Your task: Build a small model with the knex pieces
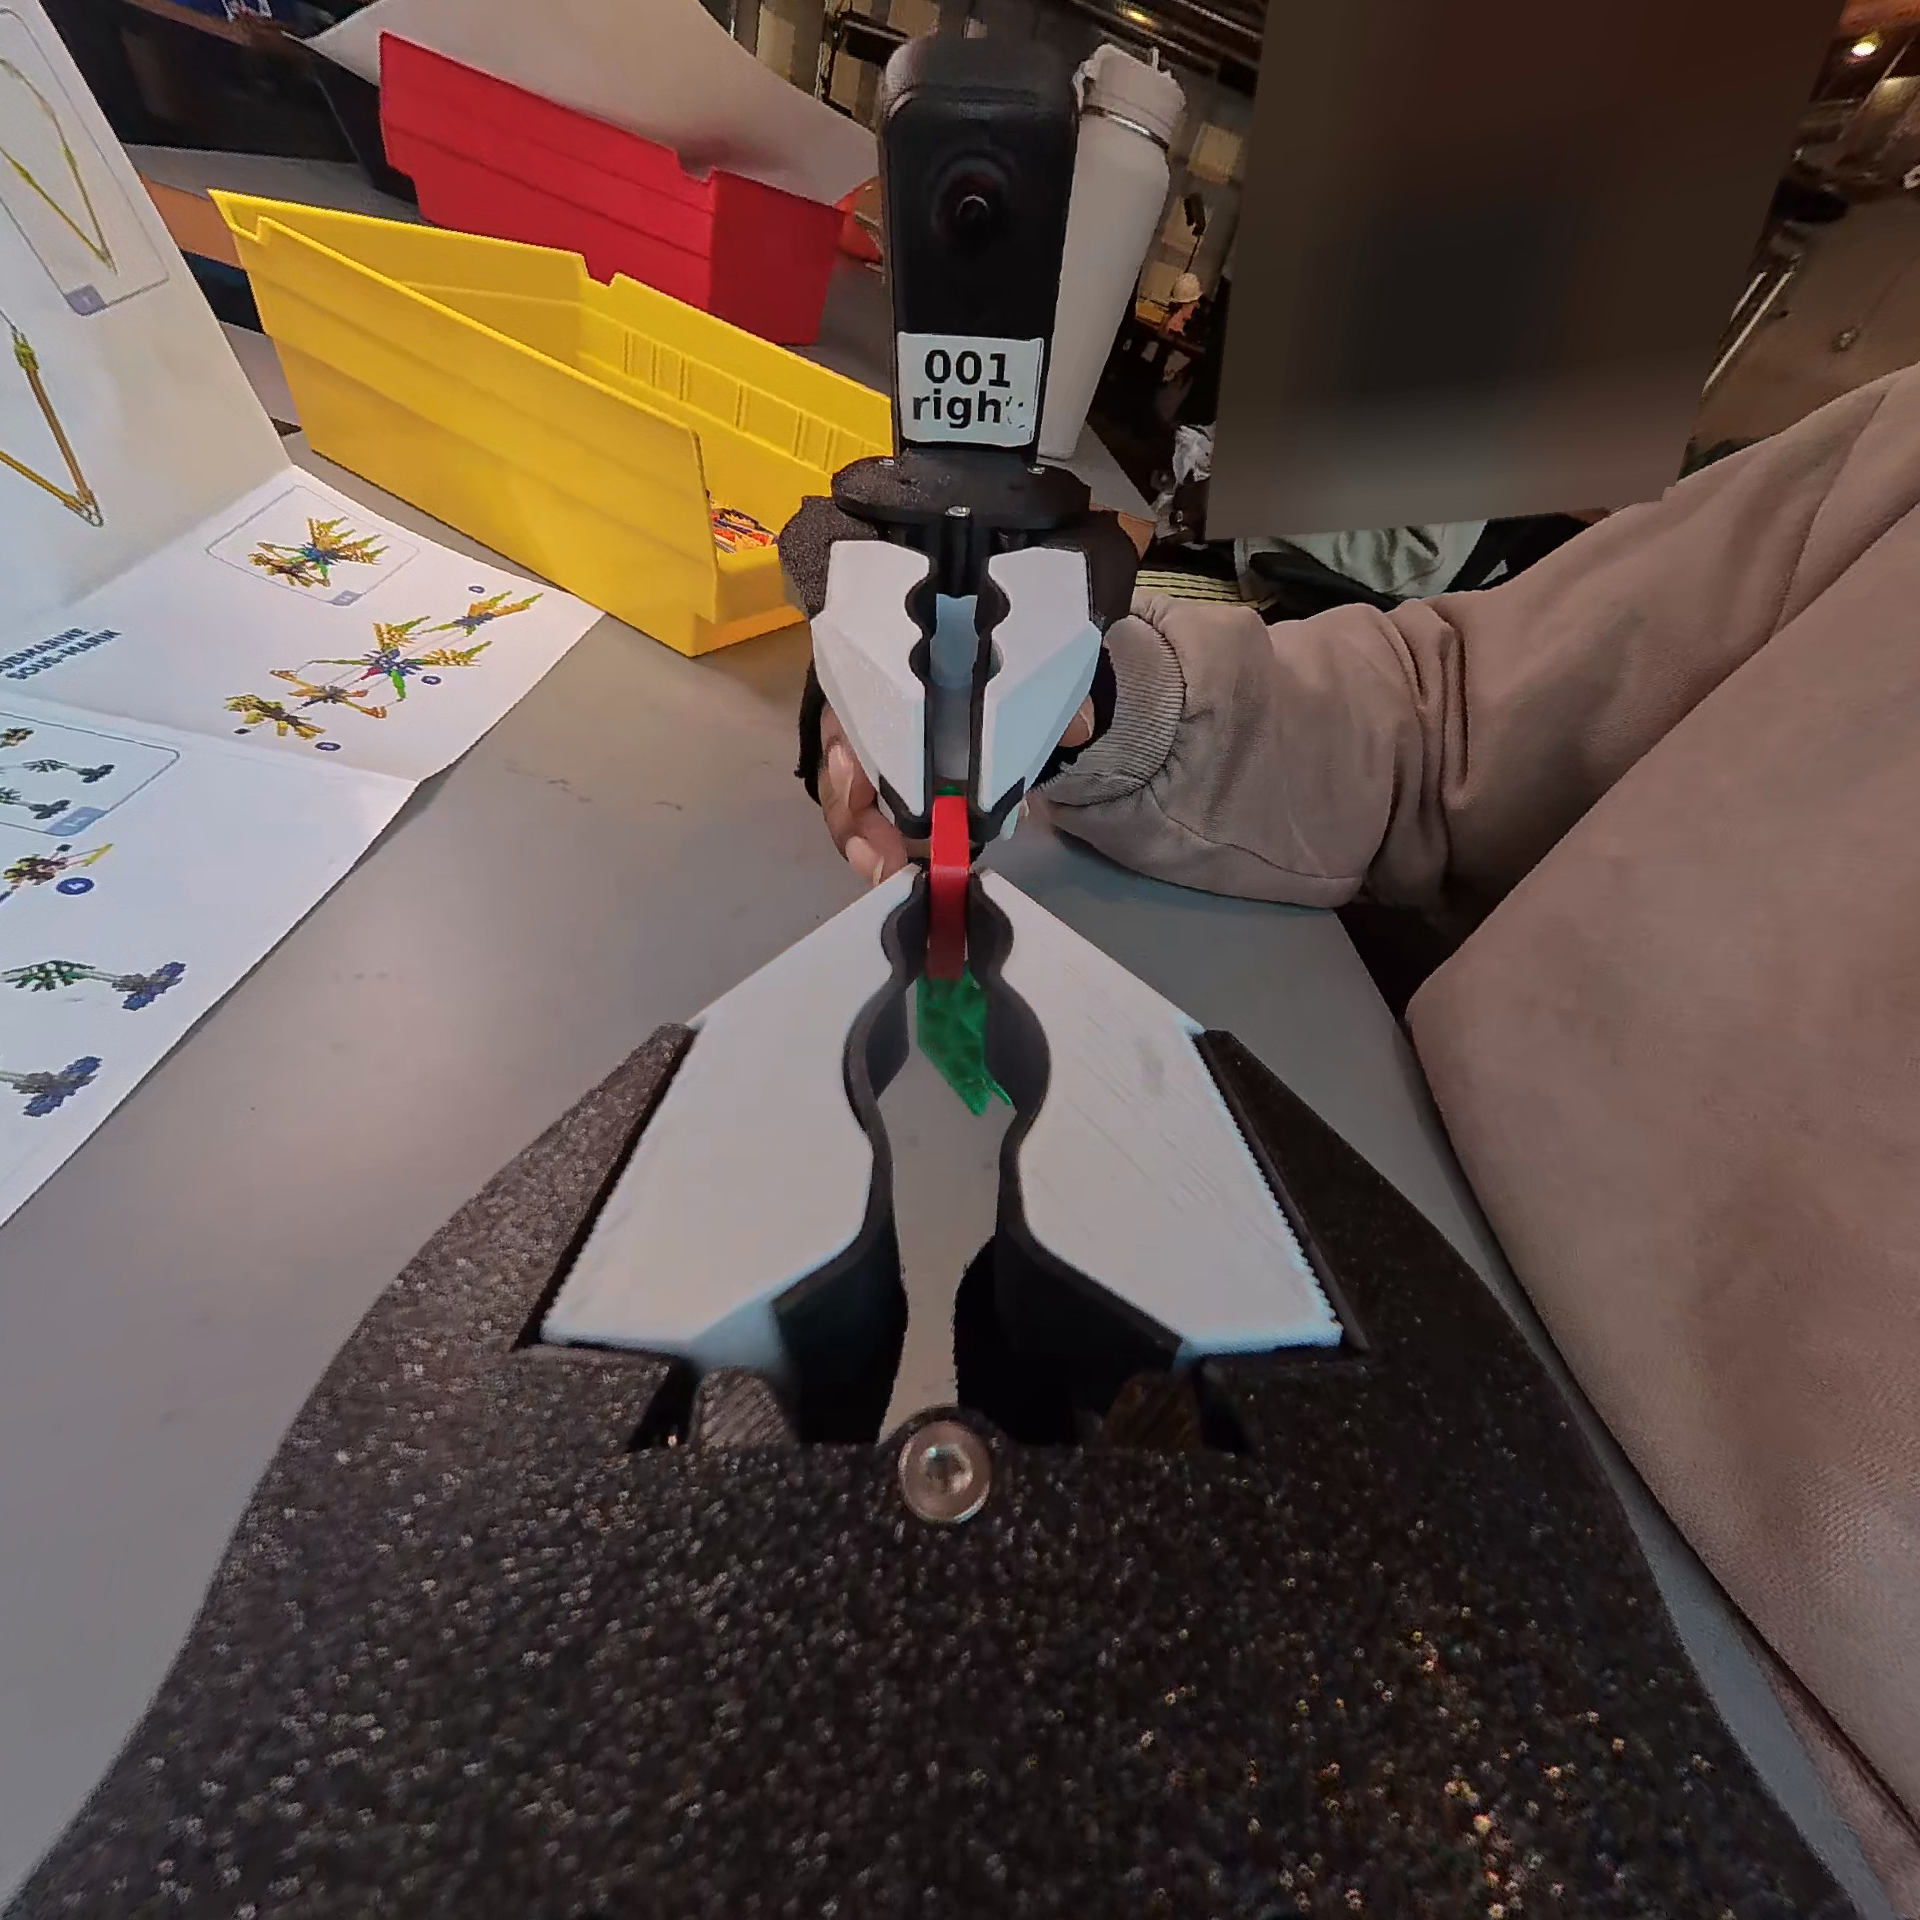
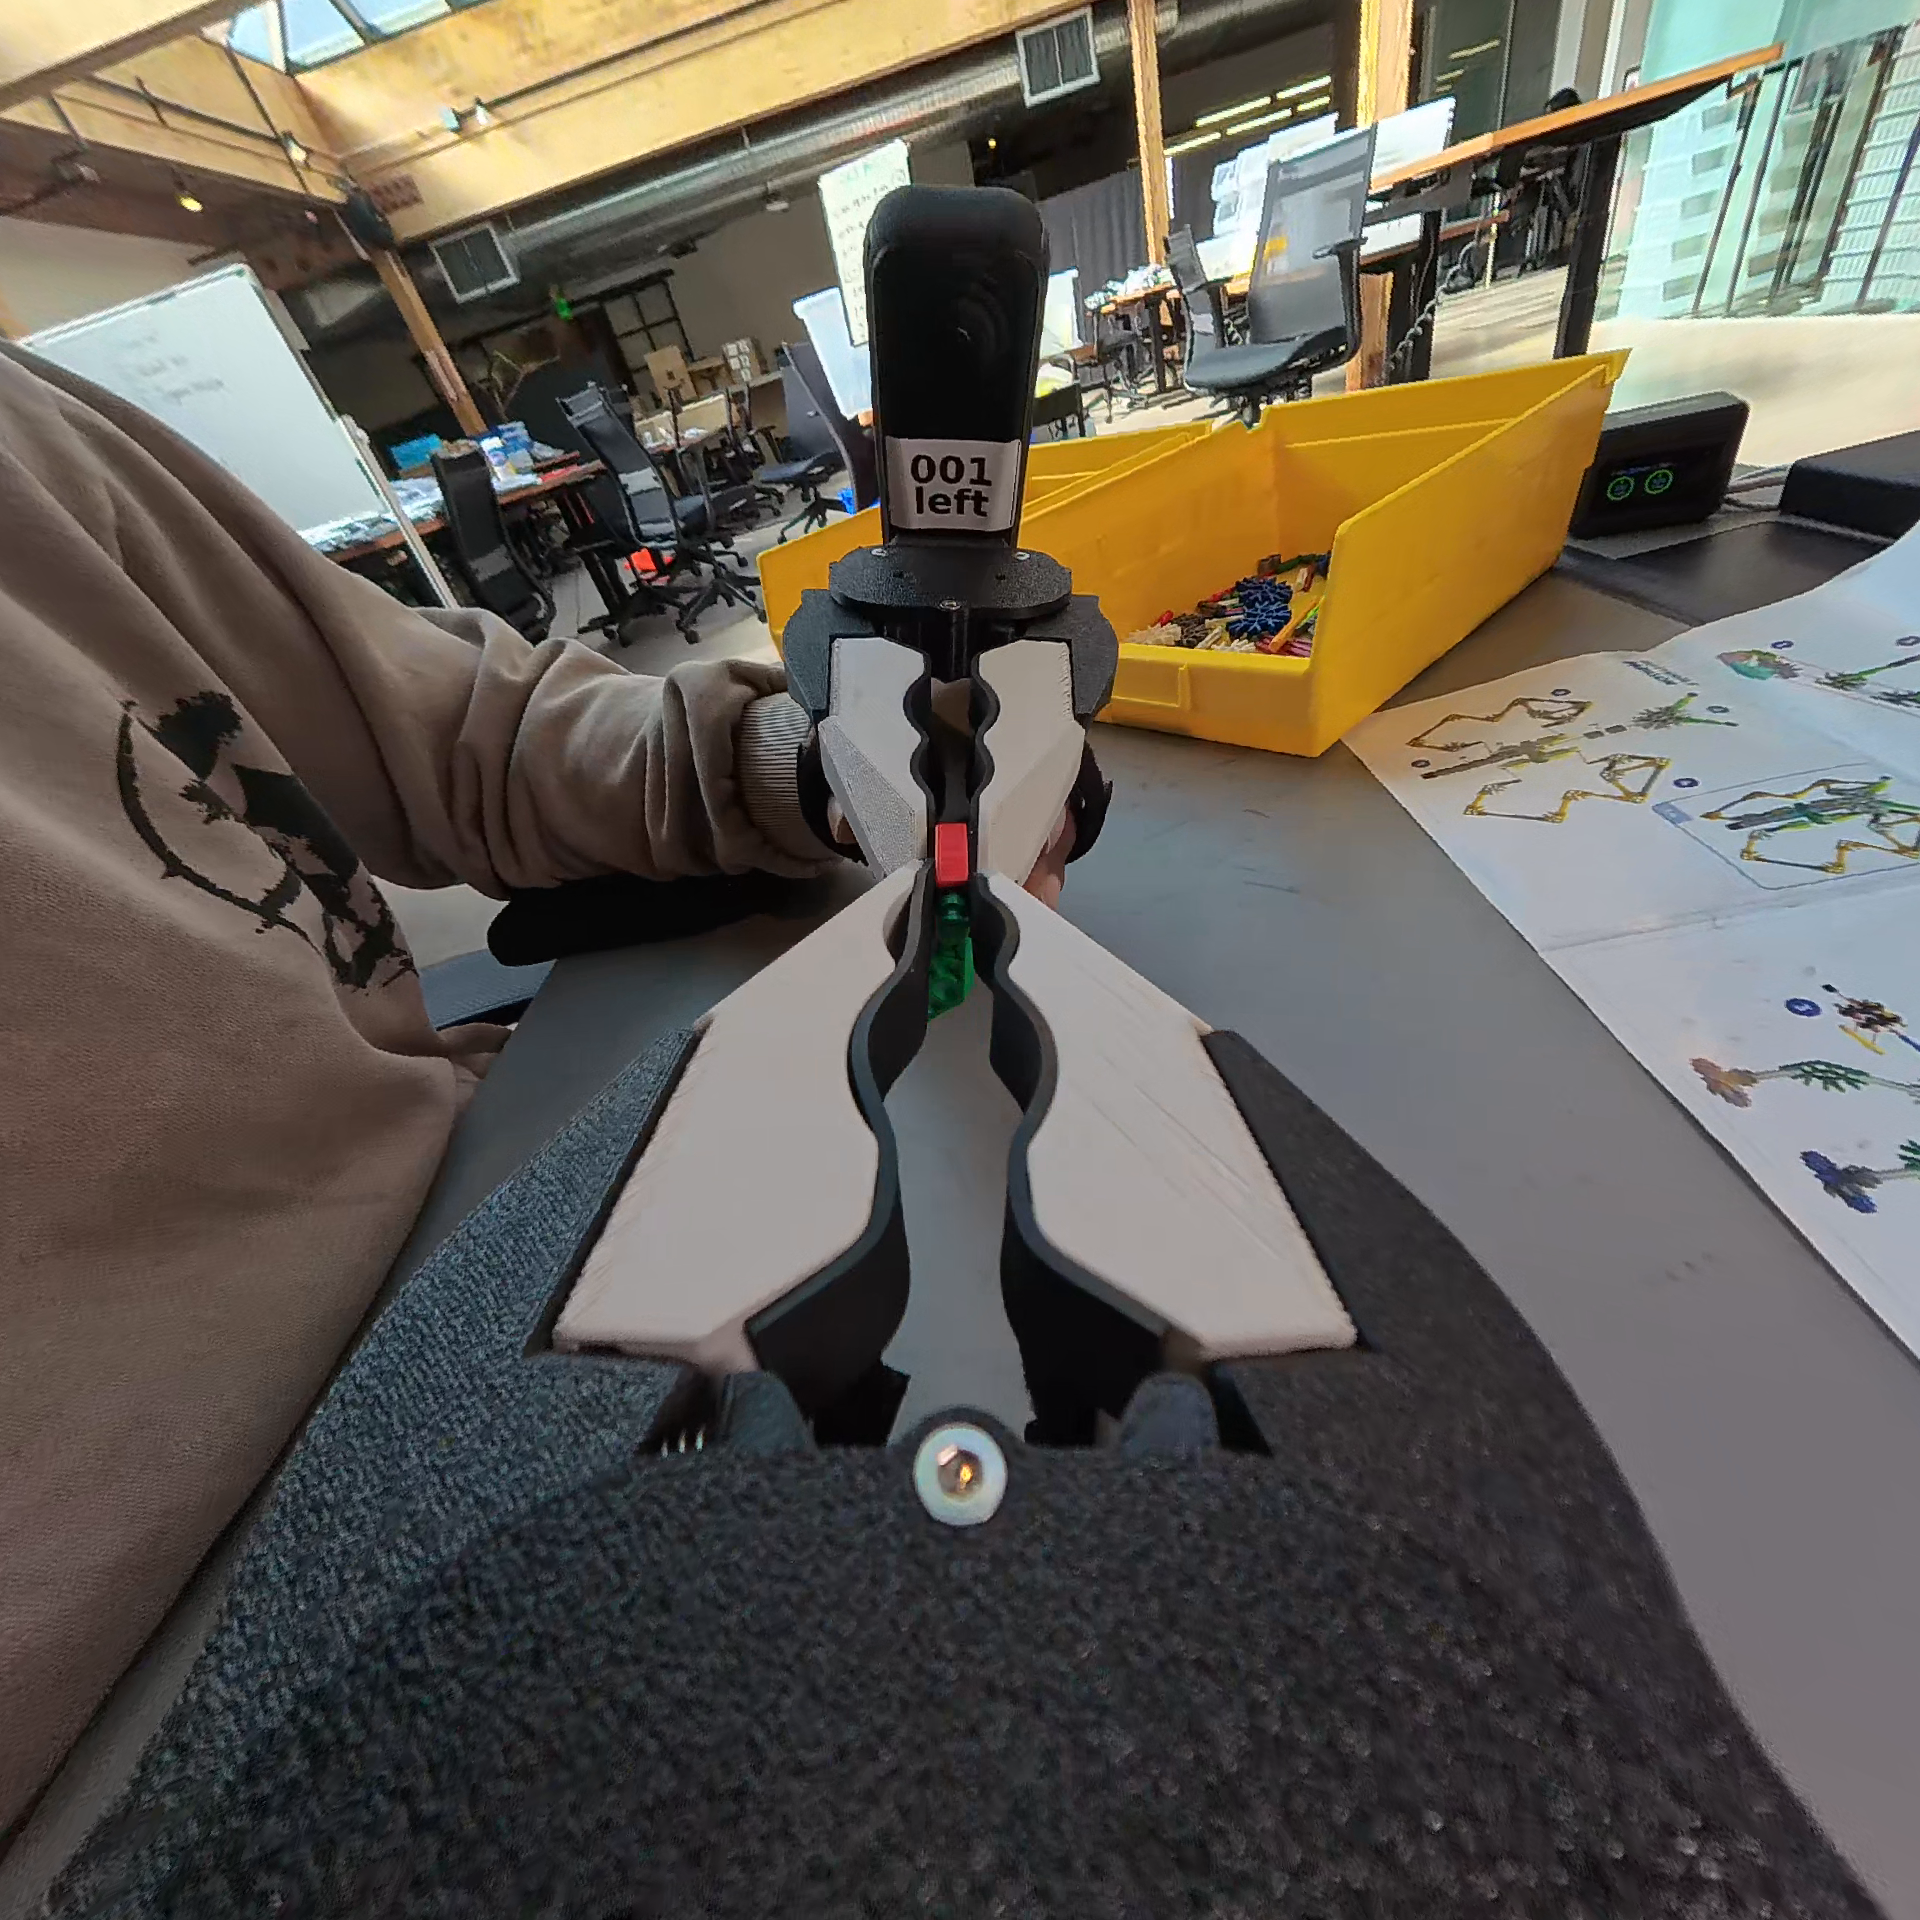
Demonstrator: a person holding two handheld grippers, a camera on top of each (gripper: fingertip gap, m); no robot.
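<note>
The left gripper [image 1: 948, 894] fills the near part of its own view, its white fingers closed to a narrow slit on a red piece [image 1: 948, 894], with a green piece [image 1: 958, 1039] hanging in the wider gap just behind the tips. Whether the green piece is joined to the red one cannot be told for sure, though they touch.

Facing it tip to tip is the right gripper [image 2: 948, 883], likewise closed down; in its own view the green piece [image 2: 951, 961] sits between its fingertips and the red piece [image 2: 951, 852] lies just beyond, in the other gripper's fingers. Both tools meet at the red piece, above a grey table [image 1: 540, 935].

Behind the red piece, a hand [image 1: 857, 810] in a beige sleeve [image 1: 1351, 727] holds the far tool. Beyond and to the side of the red piece stands a yellow bin [image 2: 1382, 582] with small coloured building parts [image 2: 1247, 613] in it; a red bin [image 1: 623, 197] sits behind that. Instruction sheets [image 1: 312, 665] with drawings lie flat on the table beside the yellow bin.
</note>
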